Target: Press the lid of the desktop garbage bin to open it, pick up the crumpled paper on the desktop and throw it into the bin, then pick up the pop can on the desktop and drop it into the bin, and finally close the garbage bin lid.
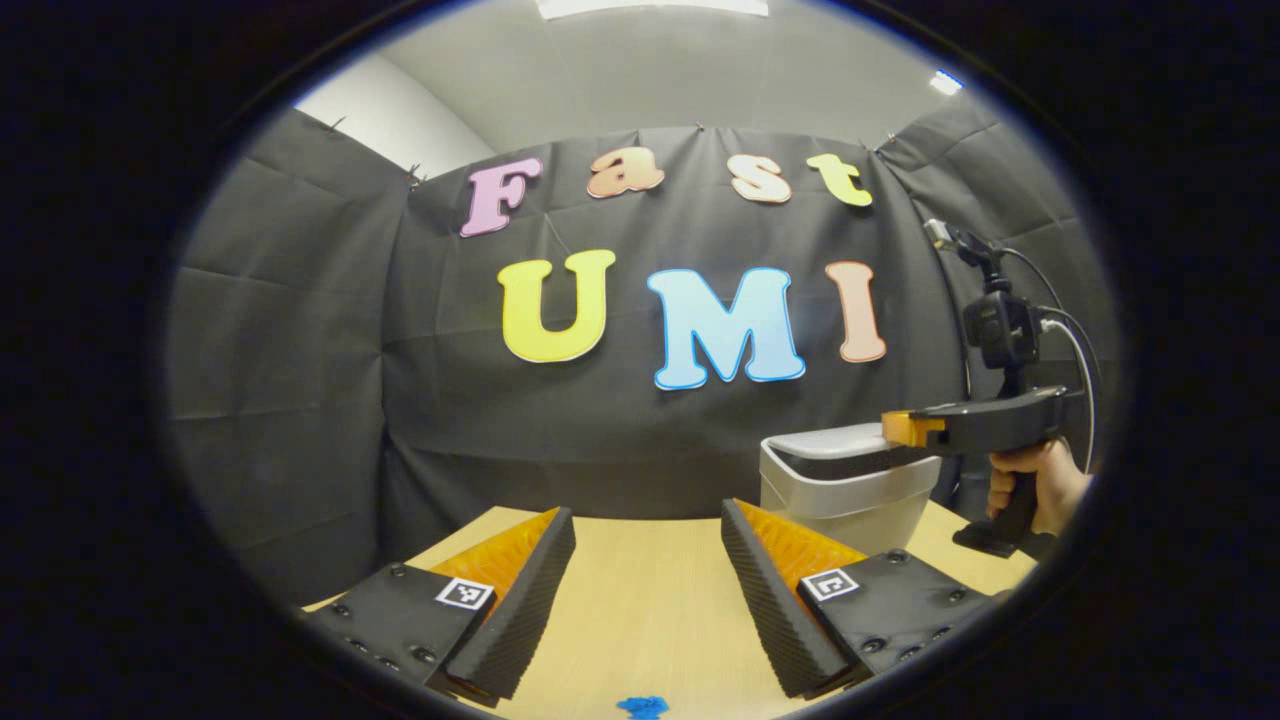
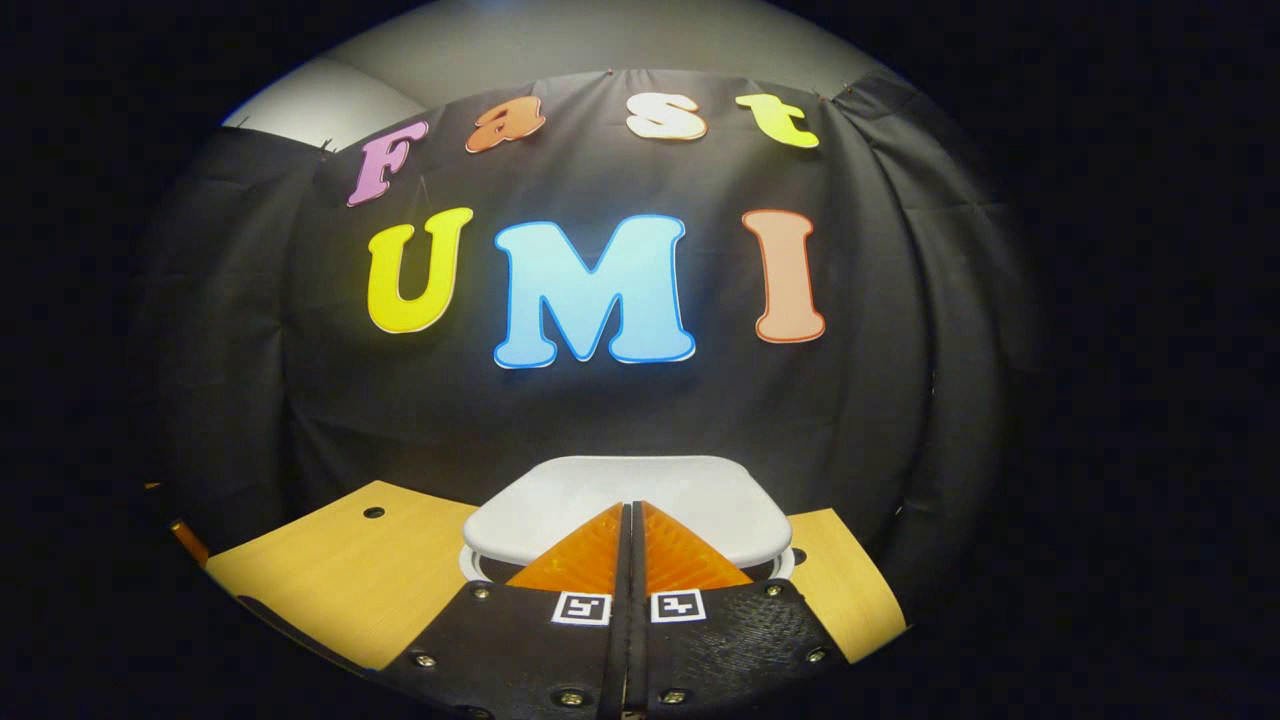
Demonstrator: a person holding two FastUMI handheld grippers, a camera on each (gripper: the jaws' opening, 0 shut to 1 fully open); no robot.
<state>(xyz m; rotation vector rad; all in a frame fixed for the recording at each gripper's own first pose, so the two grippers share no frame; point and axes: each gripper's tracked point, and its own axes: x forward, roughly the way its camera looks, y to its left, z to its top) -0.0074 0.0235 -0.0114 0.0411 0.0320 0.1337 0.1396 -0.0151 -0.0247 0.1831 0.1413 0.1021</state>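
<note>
A small pale grey plastic desktop bin [image 1: 845, 490] with a flat white lid [image 2: 640, 500] stands at the far right of a light wooden table [image 1: 650, 600], close against the black cloth wall. In the left gripper view, a hand [image 1: 1035, 485] grips the handle of the right gripper [image 1: 905, 430], held level, its tip resting over the bin's rim. In the right gripper view its jaws are pressed together with nothing between them, right above the lid (contact cannot be told). The left gripper [image 1: 648, 560] hovers low over the table, jaws spread wide and empty. A small blue scrap [image 1: 642, 706] lies near.
</note>
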